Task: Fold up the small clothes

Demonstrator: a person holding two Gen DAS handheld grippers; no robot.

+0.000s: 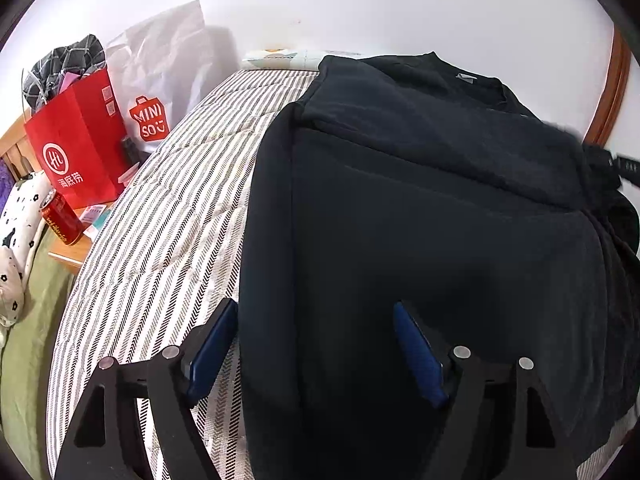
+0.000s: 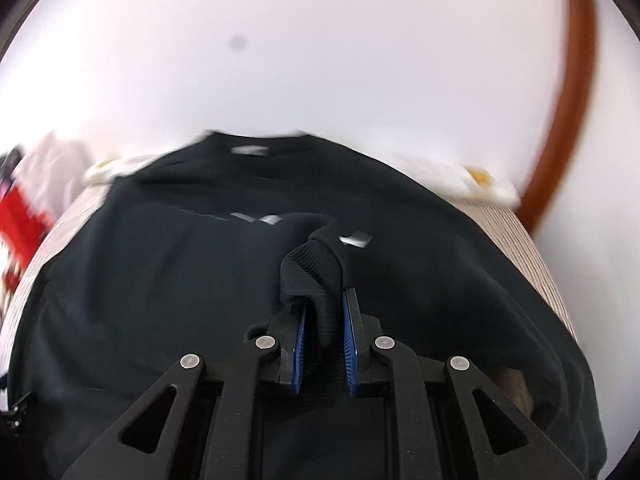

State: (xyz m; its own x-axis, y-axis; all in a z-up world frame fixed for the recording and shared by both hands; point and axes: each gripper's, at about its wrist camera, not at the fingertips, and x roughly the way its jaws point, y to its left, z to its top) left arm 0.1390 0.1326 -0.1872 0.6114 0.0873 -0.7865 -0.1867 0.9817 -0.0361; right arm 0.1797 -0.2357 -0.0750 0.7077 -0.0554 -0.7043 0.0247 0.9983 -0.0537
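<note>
A black cotton sweatshirt (image 1: 420, 220) lies flat on the striped quilted bed (image 1: 160, 220), collar towards the wall. The right gripper (image 2: 324, 312) is clamped on the ribbed black cuff (image 2: 308, 276), held above the garment's middle. The left gripper (image 1: 316, 344), jaws wide and empty, straddles the near left side edge, its left pad over the bed, nearer the hem

The sweatshirt (image 1: 420, 208) lay on the bed (image 1: 168, 208), collar toward the wall (image 1: 360, 8); left of the bed, two paper bags (image 1: 80, 148) and a can (image 1: 60, 218) stood on a nightstand (image 1: 70, 256)
</note>
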